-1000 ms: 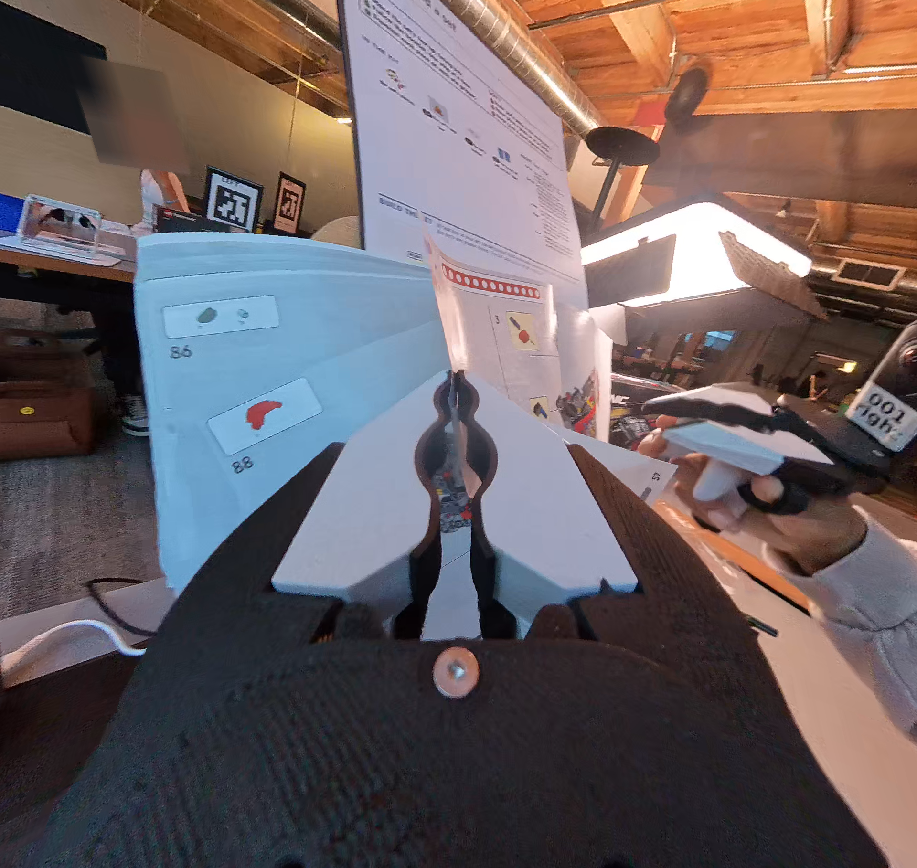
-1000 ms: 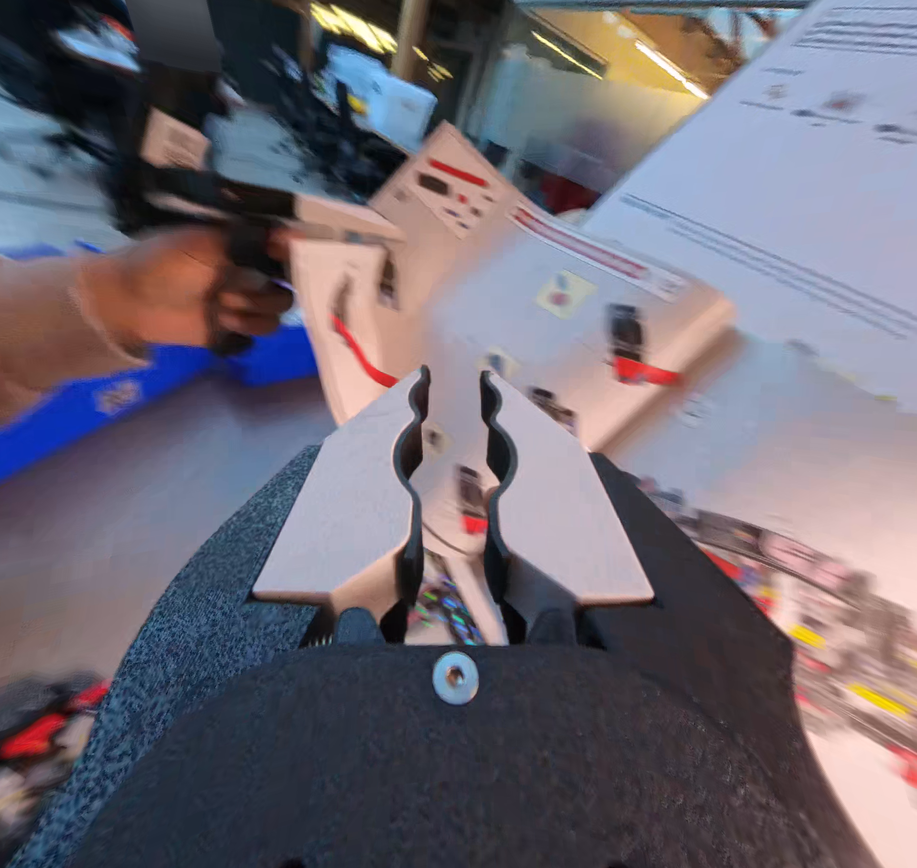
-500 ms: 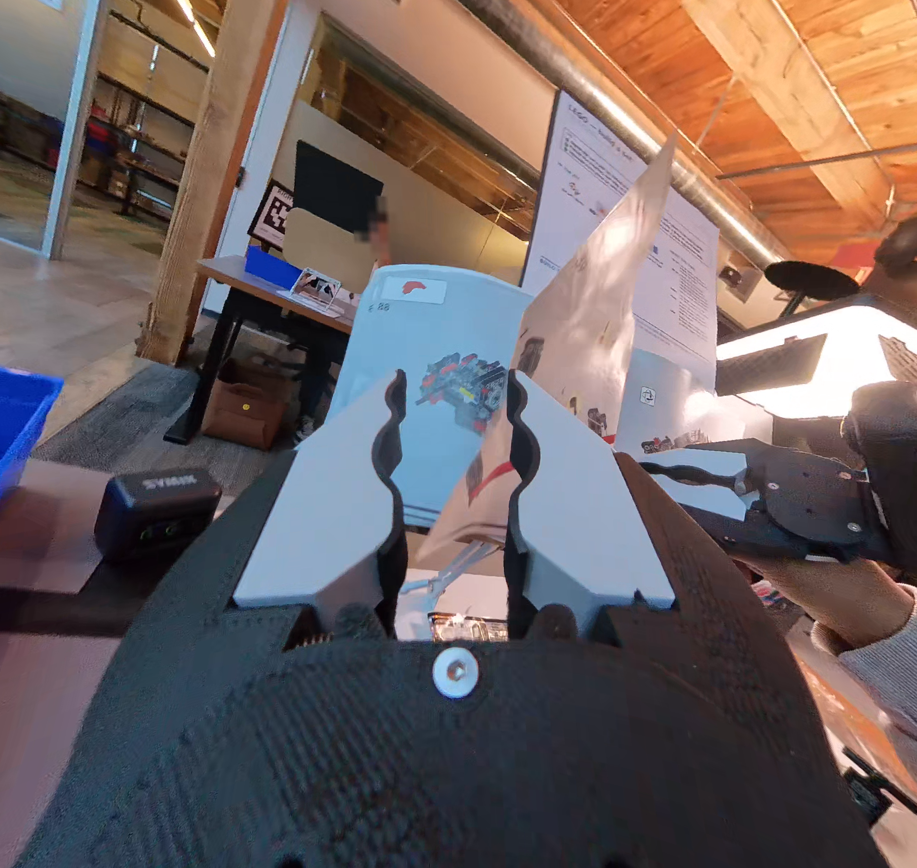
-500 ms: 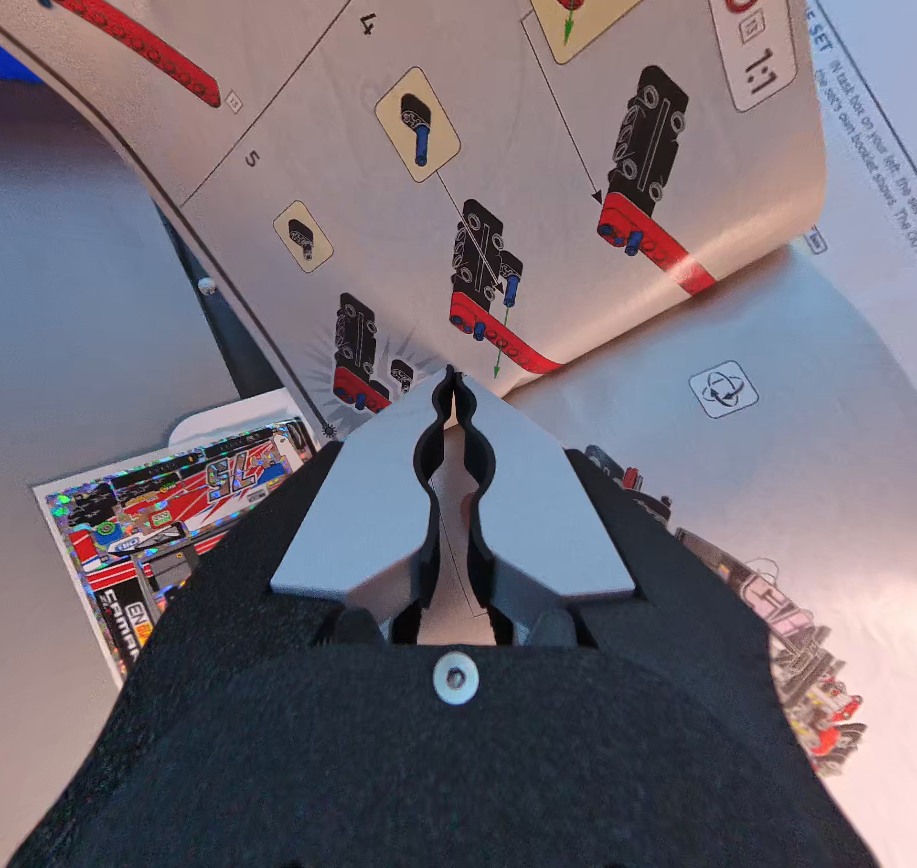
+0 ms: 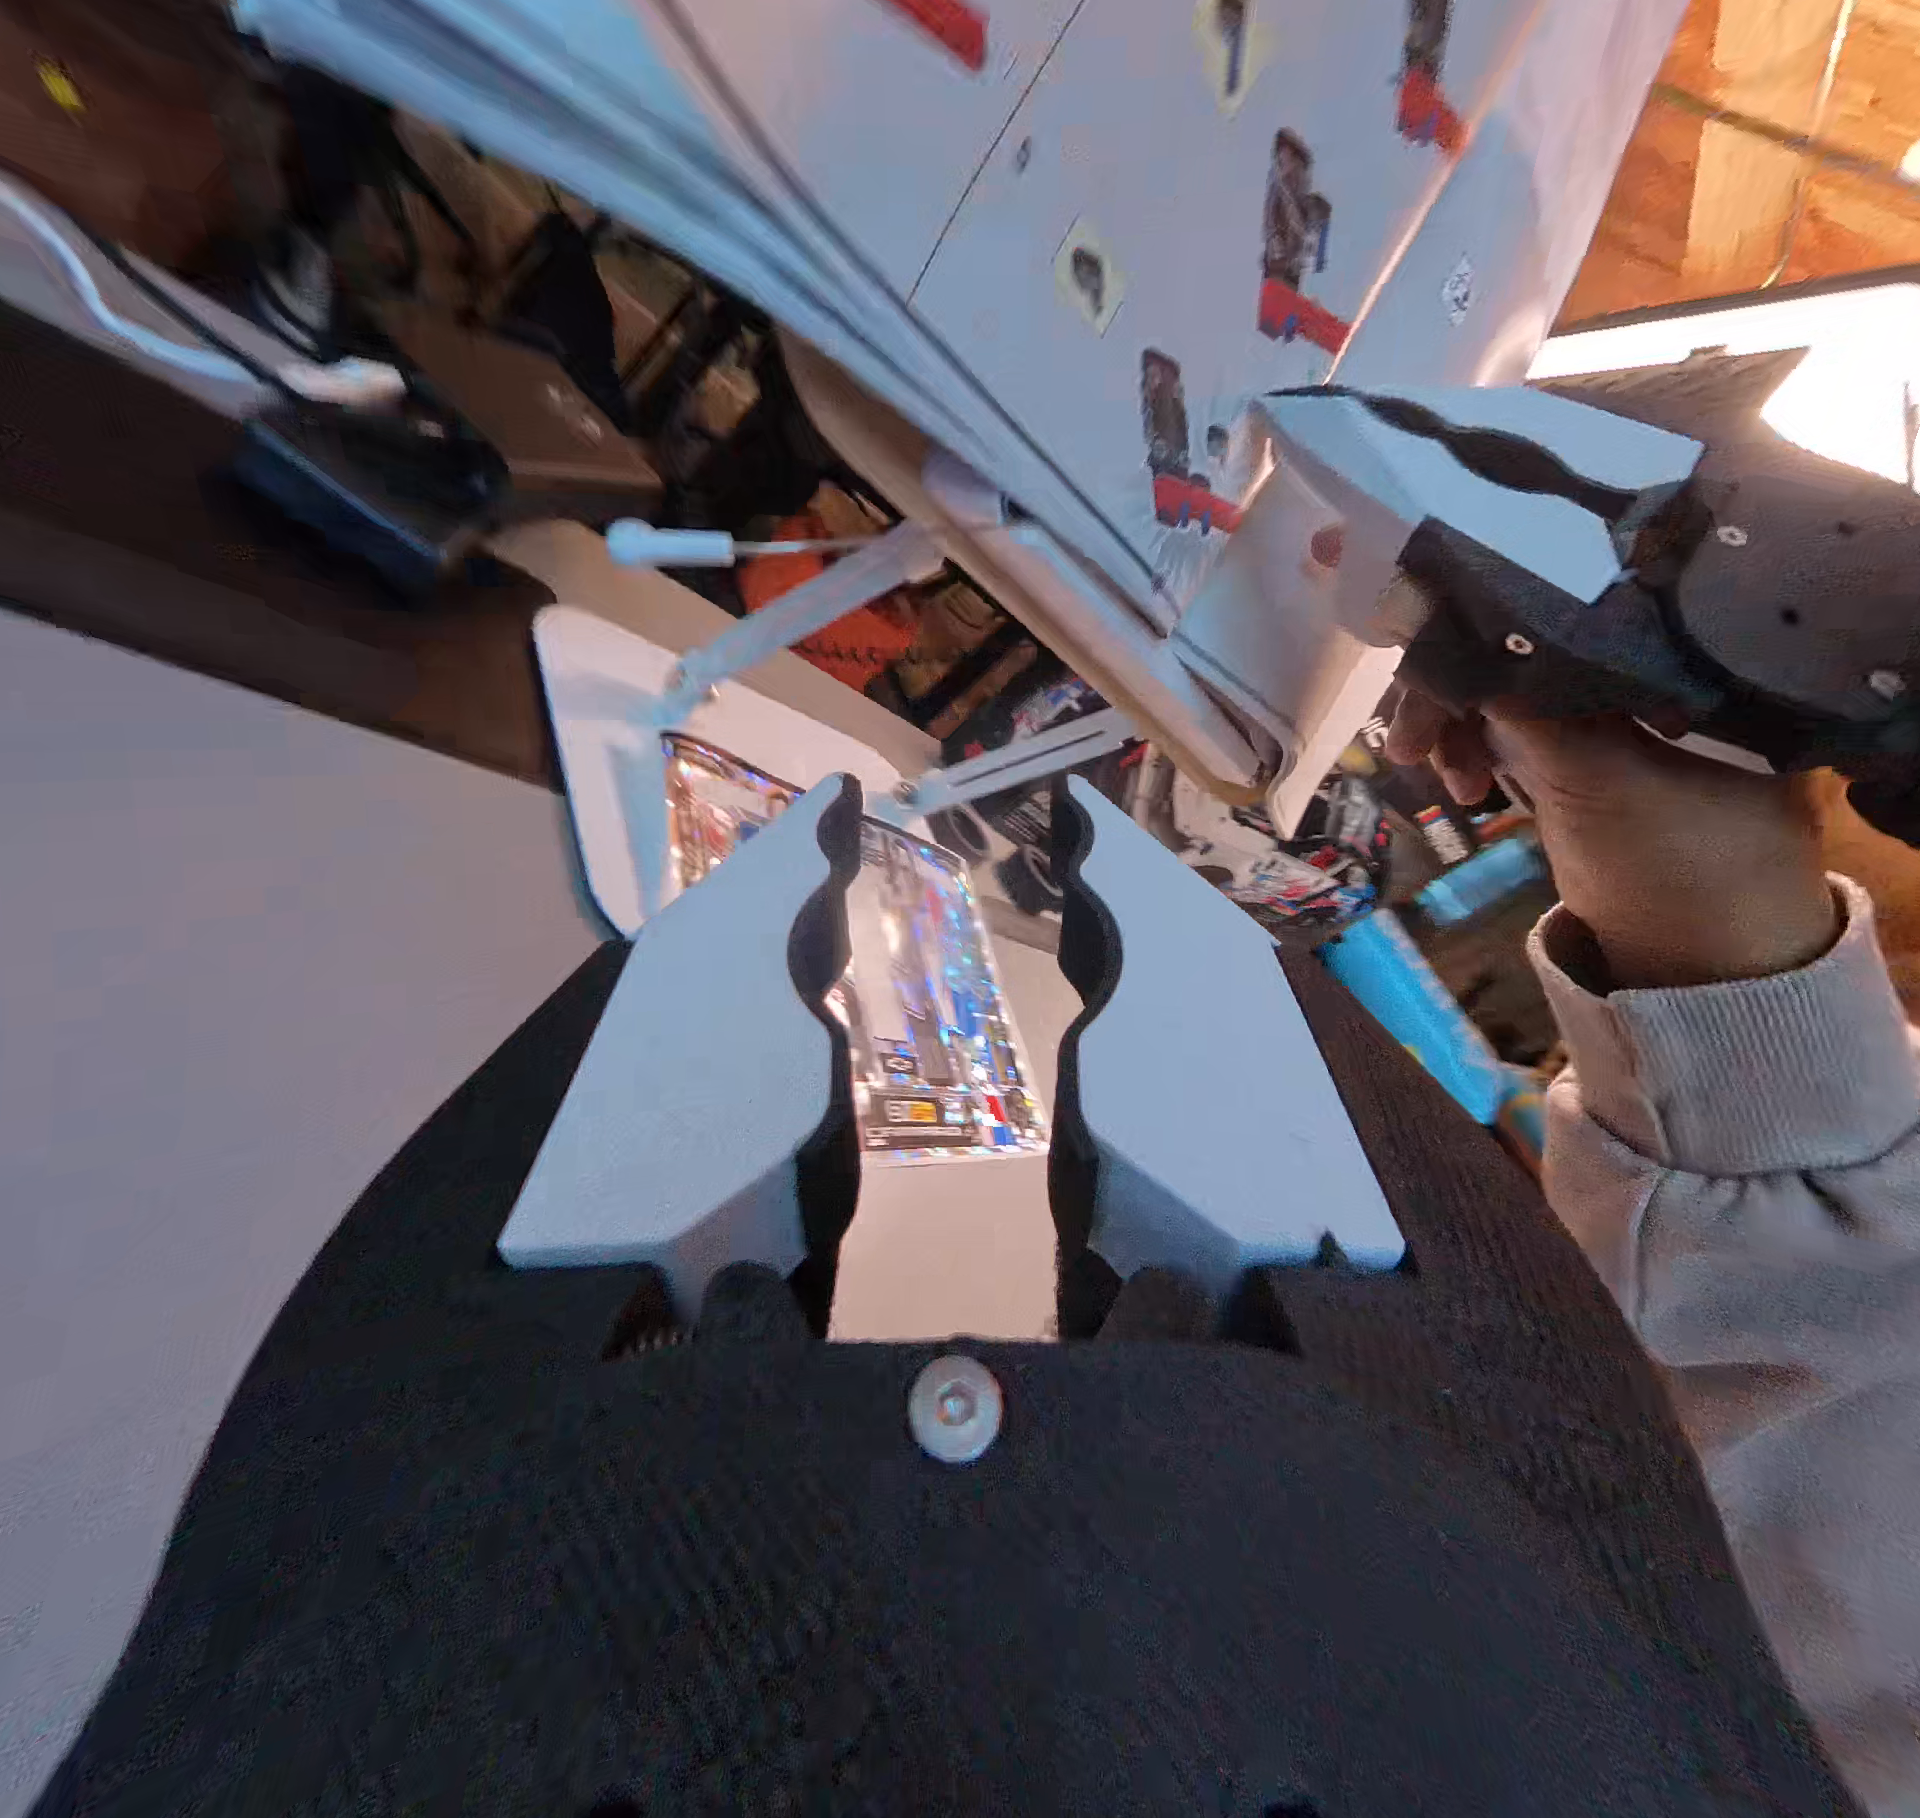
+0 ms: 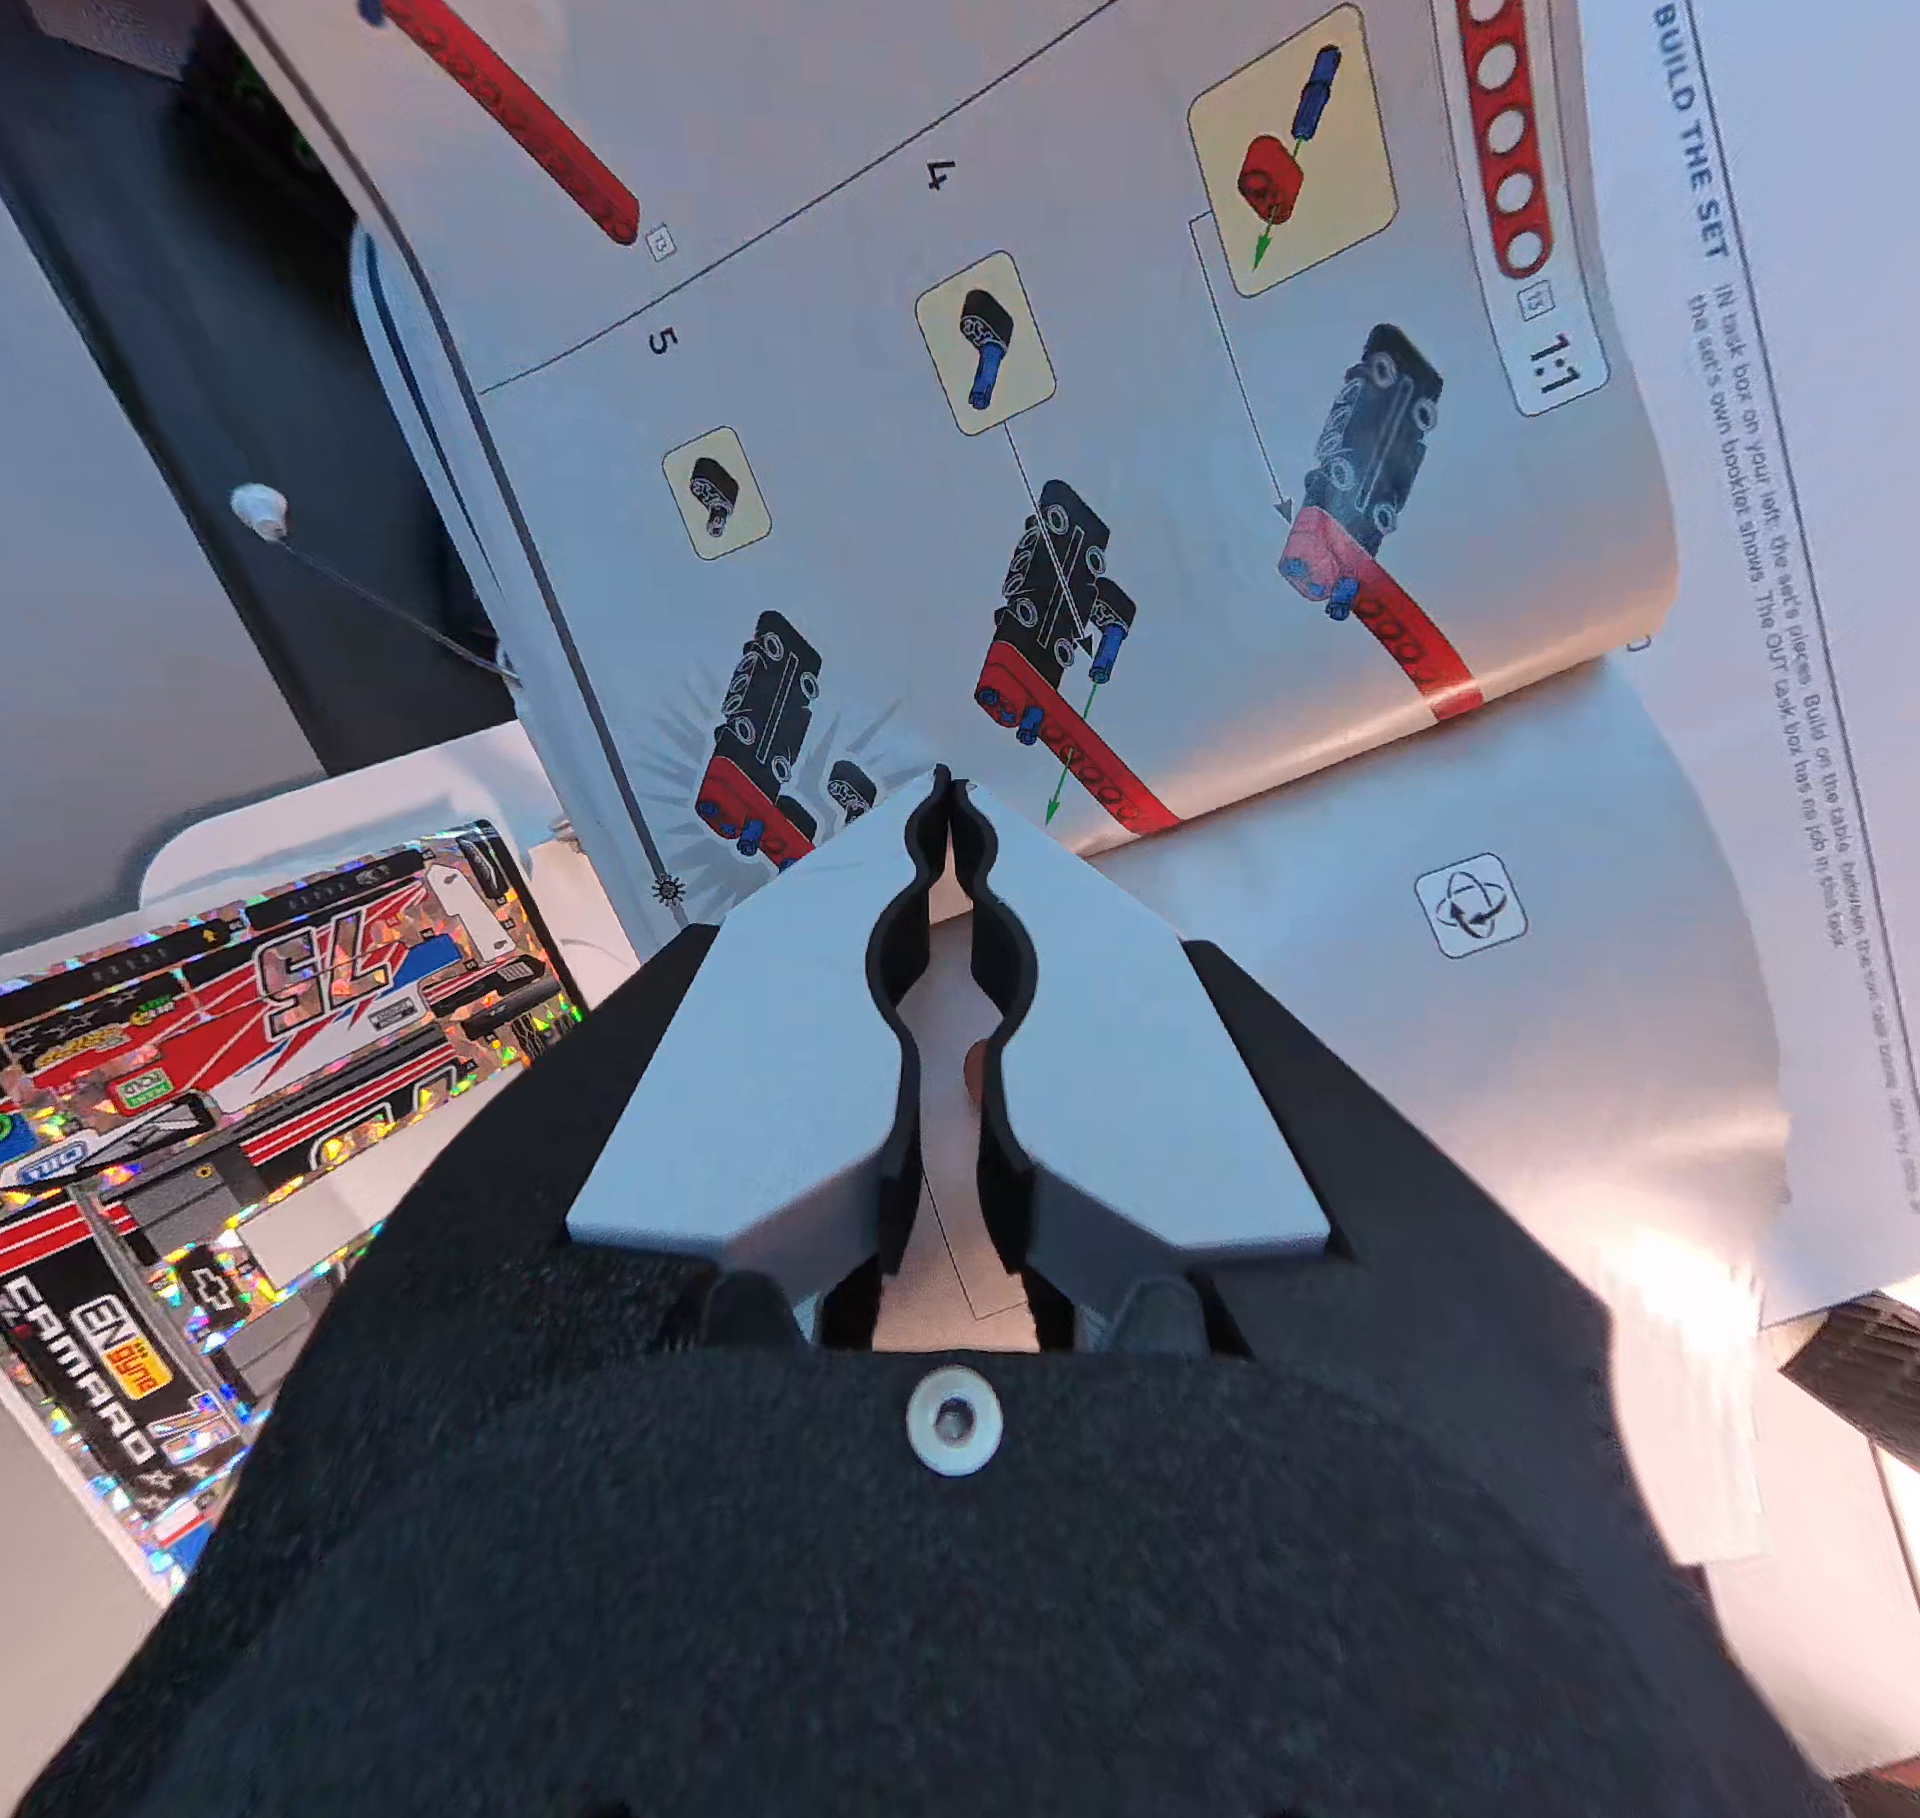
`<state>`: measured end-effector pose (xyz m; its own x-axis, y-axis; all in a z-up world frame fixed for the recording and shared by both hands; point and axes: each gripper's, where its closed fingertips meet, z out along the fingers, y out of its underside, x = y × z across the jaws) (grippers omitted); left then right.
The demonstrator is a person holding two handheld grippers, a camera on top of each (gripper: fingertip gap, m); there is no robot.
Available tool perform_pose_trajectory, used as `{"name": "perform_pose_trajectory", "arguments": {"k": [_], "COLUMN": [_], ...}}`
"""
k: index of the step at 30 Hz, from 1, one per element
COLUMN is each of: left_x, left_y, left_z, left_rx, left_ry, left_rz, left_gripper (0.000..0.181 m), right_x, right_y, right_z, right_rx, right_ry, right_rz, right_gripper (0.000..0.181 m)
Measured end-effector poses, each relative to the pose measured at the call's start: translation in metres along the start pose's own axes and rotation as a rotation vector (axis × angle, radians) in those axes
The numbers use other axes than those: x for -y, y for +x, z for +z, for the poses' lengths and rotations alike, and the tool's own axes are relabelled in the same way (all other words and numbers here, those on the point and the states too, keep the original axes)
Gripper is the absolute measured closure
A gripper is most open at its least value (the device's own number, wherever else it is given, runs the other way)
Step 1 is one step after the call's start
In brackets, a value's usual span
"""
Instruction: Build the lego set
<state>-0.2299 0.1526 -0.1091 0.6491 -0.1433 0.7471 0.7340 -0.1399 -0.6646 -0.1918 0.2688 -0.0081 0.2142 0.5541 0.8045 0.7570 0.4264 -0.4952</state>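
Left wrist view: the left gripper [image 5: 954, 812], grey wedge fingers on a coarse black printed body, stood parted and empty, pointing down at a glittery holographic sticker sheet [image 5: 935, 999] lying flat on a white tabletop [image 5: 260, 937]. The sheet bore printed markings, blurred here. Above it, the white paper instruction booklet [image 5: 1122, 106] hung tilted, pages fanned at the left edge. The right gripper [image 5: 1262, 418], held by a hand [image 5: 1662, 833] in a pale ribbed knit sleeve [image 5: 1766, 1197], met the booklet's lower corner.

Right wrist view: the right gripper's [image 6: 948, 781] wavy black-lined pads were clenched on the glossy page edge of the booklet [image 6: 1039, 366], tips touching. The open page showed numbered build steps with drawings of black blocks, red beams and blue pins, and curled upward. Behind it on the right stood a white printed sheet [image 6: 1766, 418] with small text. The sticker sheet [image 6: 239, 1072] lay lower left, foil-edged, carrying logos and lettering, just beside the booklet.
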Motion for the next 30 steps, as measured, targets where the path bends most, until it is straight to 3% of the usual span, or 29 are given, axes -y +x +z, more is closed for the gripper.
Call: {"name": "perform_pose_trajectory", "arguments": {"k": [2, 4, 6, 9, 12, 15, 24, 30], "left_x": [-0.003, 0.011, 0.025, 0.037, 0.05, 0.055, 0.059, 0.07], "left_y": [-0.004, -0.01, -0.018, -0.017, -0.018, -0.014, -0.002, 0.011], "left_z": [0.017, 0.031, 0.045, 0.061, 0.063, 0.062, 0.055, 0.06], "left_rx": [-0.065, -0.115, -0.13, -0.19, -0.204, -0.22, -0.208, -0.129], "left_ry": [0.028, 0.116, 0.184, 0.223, 0.256, 0.229, 0.19, 0.143], "left_rz": [-0.181, -0.355, -0.434, -0.49, -0.448, -0.39, -0.257, 0.022], "left_gripper": [0.143, 0.137, 0.136, 0.15, 0.174, 0.177, 0.181, 0.181], "right_x": [0.003, 0.004, 0.005, 0.007, 0.01, 0.002, -0.005, -0.005], "right_y": [-0.002, -0.003, -0.006, -0.009, -0.029, -0.056, -0.035, -0.044], "right_z": [0.0, 0.001, 0.002, 0.004, 0.004, 0.004, 0.016, 0.018], "right_rx": [-0.018, -0.038, -0.036, -0.007, 0.074, 0.159, 0.126, 0.169], "right_ry": [-0.01, -0.011, 0.022, 0.057, 0.109, 0.13, 0.167, 0.14], "right_rz": [-0.052, -0.105, -0.136, -0.152, -0.237, -0.365, -0.339, -0.399], "right_gripper": [0.181, 0.181, 0.181, 0.181, 0.181, 0.181, 0.181, 0.181]}}
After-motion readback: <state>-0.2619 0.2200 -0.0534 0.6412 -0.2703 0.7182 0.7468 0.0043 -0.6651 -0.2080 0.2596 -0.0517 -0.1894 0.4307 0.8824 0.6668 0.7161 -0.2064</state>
